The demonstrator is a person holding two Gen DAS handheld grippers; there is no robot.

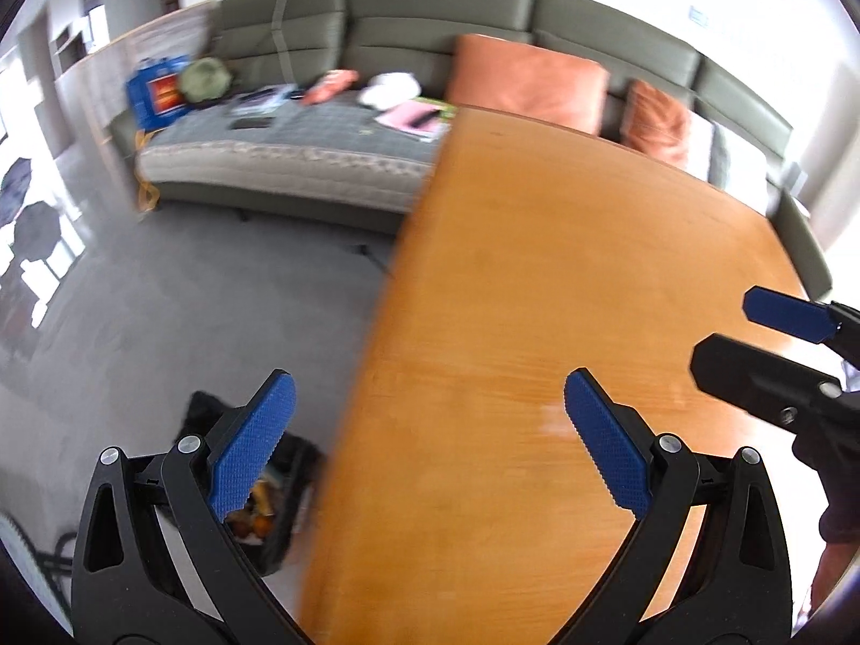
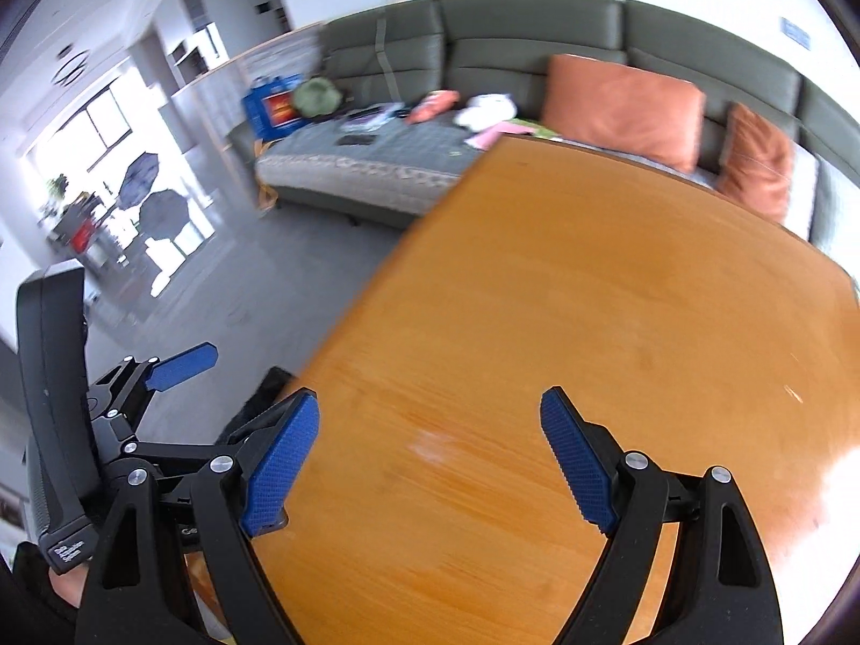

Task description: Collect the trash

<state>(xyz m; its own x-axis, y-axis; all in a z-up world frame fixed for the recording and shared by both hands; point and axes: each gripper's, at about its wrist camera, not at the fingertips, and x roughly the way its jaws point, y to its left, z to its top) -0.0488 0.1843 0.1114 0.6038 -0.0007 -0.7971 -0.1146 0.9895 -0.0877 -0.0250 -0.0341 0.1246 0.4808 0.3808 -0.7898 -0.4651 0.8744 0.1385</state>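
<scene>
Your left gripper (image 1: 430,430) hangs over the table's left edge with its blue pads (image 1: 252,446) spread wide and nothing between them; one finger sits over the floor (image 1: 161,295), the other over the table (image 1: 564,279). Your right gripper (image 2: 430,451) is likewise spread wide and holds nothing, both of its fingers above the bare orange wood near the table's left edge (image 2: 349,333). In the left wrist view the right gripper also shows at the right margin (image 1: 763,344), its fingers apart; in the right wrist view the left gripper shows at the lower left (image 2: 183,365), just beside the right one. The trash sits in a black bin (image 1: 285,510) on the floor, just beside the table's left edge and partly hidden behind your left gripper's left finger; yellow and orange scraps (image 1: 258,510) show inside it, too blurred to name. The same bin is only a dark sliver in the right wrist view (image 2: 269,387). Beyond the table stands a grey-green sofa (image 1: 376,16) with two orange cushions (image 1: 527,80) against its back, and a quilted seat pad strewn with small items: a blue box (image 1: 158,88), a green round thing (image 1: 207,78), a white bundle (image 1: 389,88) and pink paper (image 1: 406,115). Both views are motion-blurred.
</scene>
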